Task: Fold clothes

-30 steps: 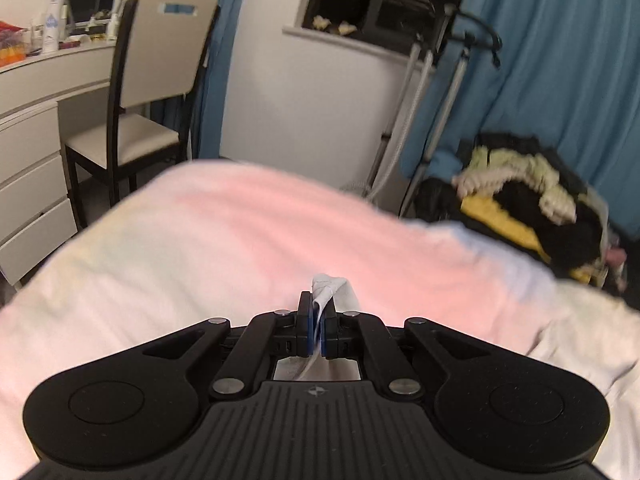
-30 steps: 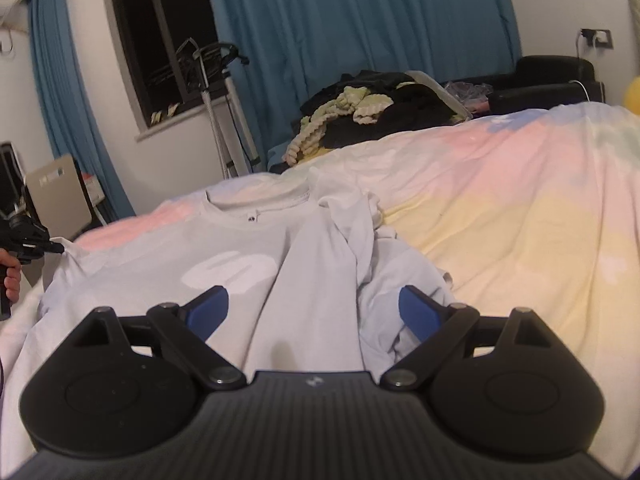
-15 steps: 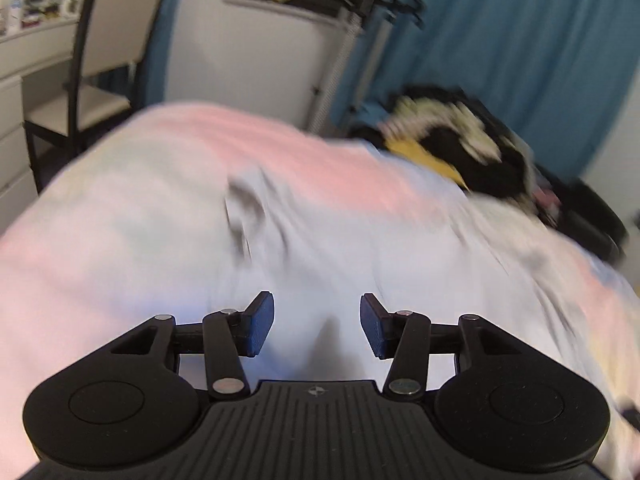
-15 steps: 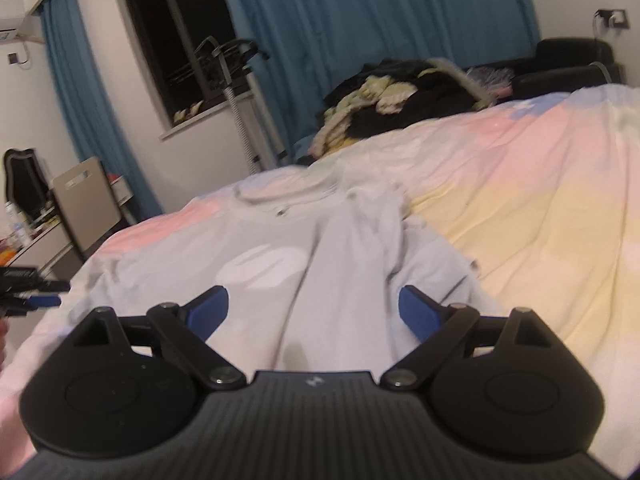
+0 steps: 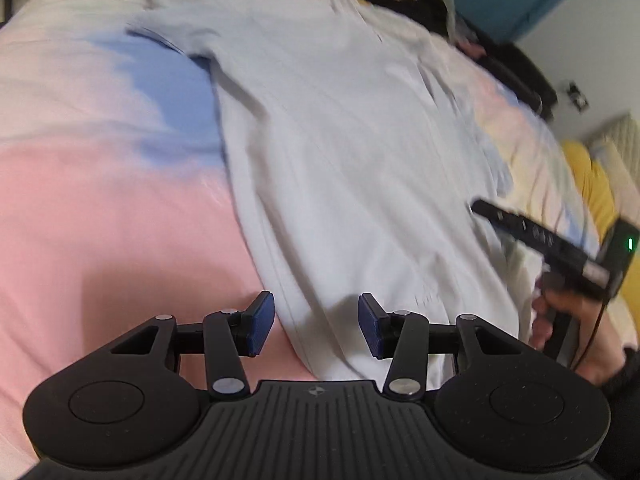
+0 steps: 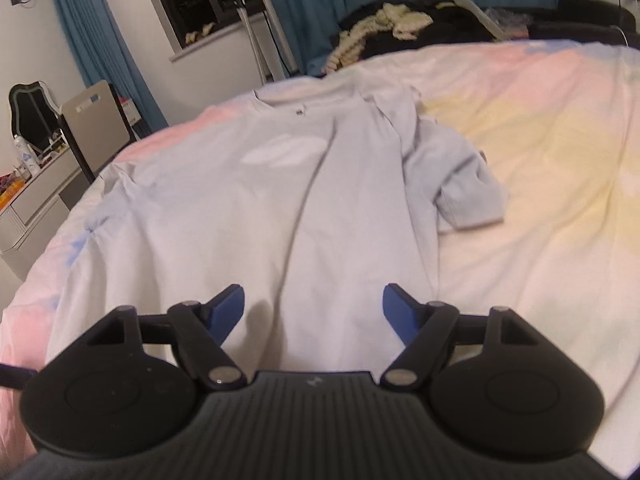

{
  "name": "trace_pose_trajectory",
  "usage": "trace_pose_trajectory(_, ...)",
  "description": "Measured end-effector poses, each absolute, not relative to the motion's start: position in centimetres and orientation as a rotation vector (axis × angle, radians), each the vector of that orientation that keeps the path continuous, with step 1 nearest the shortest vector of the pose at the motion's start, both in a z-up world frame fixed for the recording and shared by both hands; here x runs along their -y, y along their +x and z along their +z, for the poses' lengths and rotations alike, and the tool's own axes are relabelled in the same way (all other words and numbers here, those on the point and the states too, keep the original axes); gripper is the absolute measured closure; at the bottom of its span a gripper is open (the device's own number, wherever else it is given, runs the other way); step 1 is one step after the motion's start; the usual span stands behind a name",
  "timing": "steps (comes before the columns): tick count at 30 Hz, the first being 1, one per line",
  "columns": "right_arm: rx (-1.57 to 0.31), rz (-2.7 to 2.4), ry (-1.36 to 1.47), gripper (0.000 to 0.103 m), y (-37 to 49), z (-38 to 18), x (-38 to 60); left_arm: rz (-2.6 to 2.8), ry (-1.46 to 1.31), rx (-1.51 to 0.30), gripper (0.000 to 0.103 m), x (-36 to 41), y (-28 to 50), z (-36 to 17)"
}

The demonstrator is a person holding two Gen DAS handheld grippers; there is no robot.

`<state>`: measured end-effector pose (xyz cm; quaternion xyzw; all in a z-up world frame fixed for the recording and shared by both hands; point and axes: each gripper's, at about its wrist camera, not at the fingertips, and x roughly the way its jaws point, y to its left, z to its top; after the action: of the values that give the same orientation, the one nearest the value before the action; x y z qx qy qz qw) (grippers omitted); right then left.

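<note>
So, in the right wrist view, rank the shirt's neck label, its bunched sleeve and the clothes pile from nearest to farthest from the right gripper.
1. Bunched sleeve, ahead right of the right gripper.
2. Neck label, far end of the shirt.
3. Clothes pile, beyond the bed.

A bed (image 6: 560, 152) fills the scene, covered in a pastel sheet of pink, yellow and blue patches; a pale grey T-shirt (image 6: 320, 200) lies flat on it, collar at the far end; its right sleeve is bunched on the sheet; dark clothes (image 6: 420, 20) are heaped past the far edge.
</note>
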<state>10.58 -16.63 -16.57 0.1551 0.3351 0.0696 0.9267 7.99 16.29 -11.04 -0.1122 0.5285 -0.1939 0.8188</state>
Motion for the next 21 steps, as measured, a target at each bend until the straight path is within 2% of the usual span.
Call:
trace_pose_trajectory(1, -0.693, 0.144, 0.339, 0.039, 10.4, -17.0, 16.9, -0.430, -0.235, -1.135, 0.056, -15.7, 7.9, -11.1)
trace_pose_trajectory(3, -0.696, 0.160, 0.391, 0.041, 10.2, -17.4, 17.2, -0.441, -0.213, -1.166, 0.057, -14.6, 7.7, -11.5)
trace_pose_trajectory(4, -0.697, 0.169, 0.410, 0.044, 10.2, -17.4, 17.2, -0.443, -0.193, -1.180, 0.066, -14.0, 7.5, -11.9)
trace_pose_trajectory(5, -0.699, 0.175, 0.420, 0.052, 10.2, -17.5, 17.3, -0.447, -0.178, -1.189, 0.075, -13.6, 7.4, -12.2)
trace_pose_trajectory(6, -0.700, 0.179, 0.426, 0.060, 10.2, -17.5, 17.3, -0.447, -0.177, -1.197, 0.090, -13.4, 7.2, -12.4)
trace_pose_trajectory(7, -0.702, 0.182, 0.434, 0.074, 10.2, -17.6, 17.3, -0.440, -0.183, -1.200, 0.099, -13.4, 7.1, -12.3)
trace_pose_trajectory(8, -0.704, 0.181, 0.444, 0.088, 10.2, -17.5, 17.5, -0.435, -0.187, -1.199, 0.100, -13.6, 7.0, -12.0)
trace_pose_trajectory(9, -0.700, 0.179, 0.455, 0.093, 10.1, -17.5, 17.7, -0.434, -0.192, -1.193, 0.101, -13.9, 6.8, -11.5)
trace_pose_trajectory(10, -0.692, 0.175, 0.468, 0.099, 10.1, -17.2, 18.0, -0.430, -0.208, -1.186, 0.101, -14.4, 6.7, -11.1)
trace_pose_trajectory(14, -0.621, 0.152, 0.504, 0.100, 9.7, -15.5, 19.3, -0.406, -0.263, -1.164, 0.100, -16.2, 6.2, -9.7)
trace_pose_trajectory(18, -0.550, 0.086, 0.482, 0.100, 10.4, -13.9, 20.7, -0.351, -0.273, -1.186, 0.094, -16.1, 5.7, -10.0)
trace_pose_trajectory(20, -0.525, 0.031, 0.460, 0.100, 11.0, -13.7, 21.6, -0.332, -0.271, -1.187, 0.078, -15.6, 5.7, -10.3)
trace_pose_trajectory(21, -0.512, 0.004, 0.448, 0.100, 11.3, -13.6, 22.1, -0.324, -0.267, -1.180, 0.058, -15.5, 5.6, -10.2)
